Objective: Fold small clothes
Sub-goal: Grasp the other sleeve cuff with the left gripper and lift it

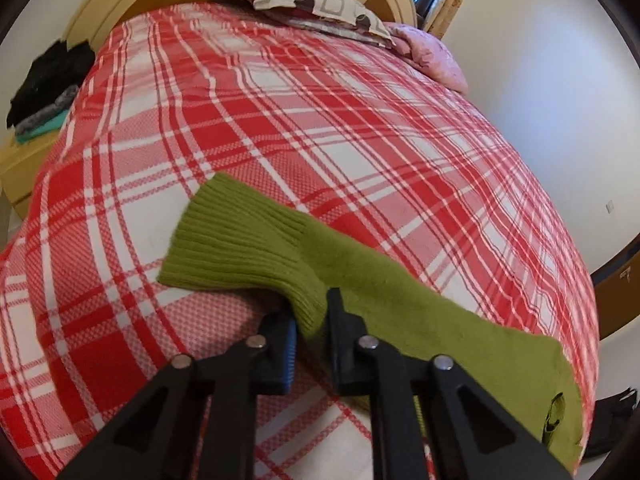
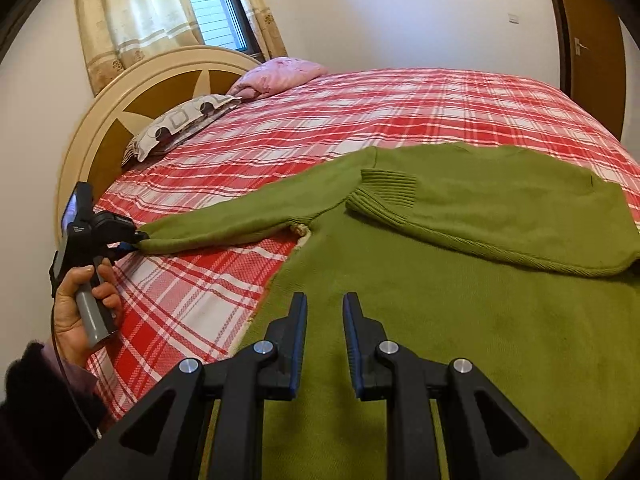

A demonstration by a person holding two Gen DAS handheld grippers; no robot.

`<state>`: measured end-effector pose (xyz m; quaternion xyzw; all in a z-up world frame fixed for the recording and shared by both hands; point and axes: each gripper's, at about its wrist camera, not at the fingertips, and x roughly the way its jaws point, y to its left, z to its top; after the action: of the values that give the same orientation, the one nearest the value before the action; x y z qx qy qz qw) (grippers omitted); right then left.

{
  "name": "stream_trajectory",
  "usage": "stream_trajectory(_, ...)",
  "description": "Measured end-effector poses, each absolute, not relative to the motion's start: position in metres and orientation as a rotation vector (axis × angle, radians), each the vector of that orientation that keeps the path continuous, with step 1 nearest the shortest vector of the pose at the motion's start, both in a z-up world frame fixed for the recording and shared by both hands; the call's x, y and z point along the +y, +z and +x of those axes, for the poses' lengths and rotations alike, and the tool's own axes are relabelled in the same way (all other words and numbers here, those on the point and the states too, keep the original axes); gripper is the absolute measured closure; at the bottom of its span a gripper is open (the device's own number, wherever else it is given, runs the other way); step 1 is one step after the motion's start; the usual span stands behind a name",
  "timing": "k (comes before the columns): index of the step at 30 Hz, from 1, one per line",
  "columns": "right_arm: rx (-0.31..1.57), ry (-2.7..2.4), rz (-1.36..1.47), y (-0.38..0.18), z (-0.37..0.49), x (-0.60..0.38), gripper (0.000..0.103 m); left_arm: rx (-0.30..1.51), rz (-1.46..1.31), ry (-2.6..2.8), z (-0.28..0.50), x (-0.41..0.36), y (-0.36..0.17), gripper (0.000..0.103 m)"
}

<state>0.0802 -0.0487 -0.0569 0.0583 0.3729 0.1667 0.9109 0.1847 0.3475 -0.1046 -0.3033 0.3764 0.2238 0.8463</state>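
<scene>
A green knit sweater (image 2: 440, 320) lies flat on the red and white plaid bed cover (image 2: 400, 100). One sleeve is folded across its chest, ribbed cuff (image 2: 384, 192) uppermost. The other sleeve (image 2: 240, 220) stretches out to the left, where my left gripper (image 2: 138, 242) holds its end. In the left wrist view that gripper (image 1: 312, 314) is shut on the edge of the ribbed cuff (image 1: 240, 240), with fabric pinched between the pads. My right gripper (image 2: 325, 304) hovers over the sweater's body, jaws a little apart and nothing between them.
A patterned pillow (image 1: 320, 4) and a pink pillow (image 1: 432, 52) lie by the round headboard (image 2: 120, 100). Folded dark clothes (image 1: 44, 84) are stacked on a bedside table. A person's hand (image 2: 72, 312) grips the left tool. A wooden door (image 2: 592, 60) stands beyond the bed.
</scene>
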Motion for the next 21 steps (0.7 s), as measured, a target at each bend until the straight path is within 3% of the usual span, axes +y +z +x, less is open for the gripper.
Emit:
stream_trajectory(9, 0.776, 0.22, 0.238, -0.058, 0.081, -0.092, 0.084, 0.683, -0.362, 0.405, 0.199, 0.28, -0.043, 0.094)
stream_trajectory(16, 0.752, 0.149, 0.308, -0.055, 0.074, -0.128, 0.084, 0.57, -0.175, 0.159, 0.208, 0.157, 0.011, 0.094)
stream_trajectory(21, 0.73, 0.098, 0.34, -0.053, 0.068, -0.151, 0.084, 0.594, -0.108, -0.061, 0.207, 0.066, 0.004, 0.094)
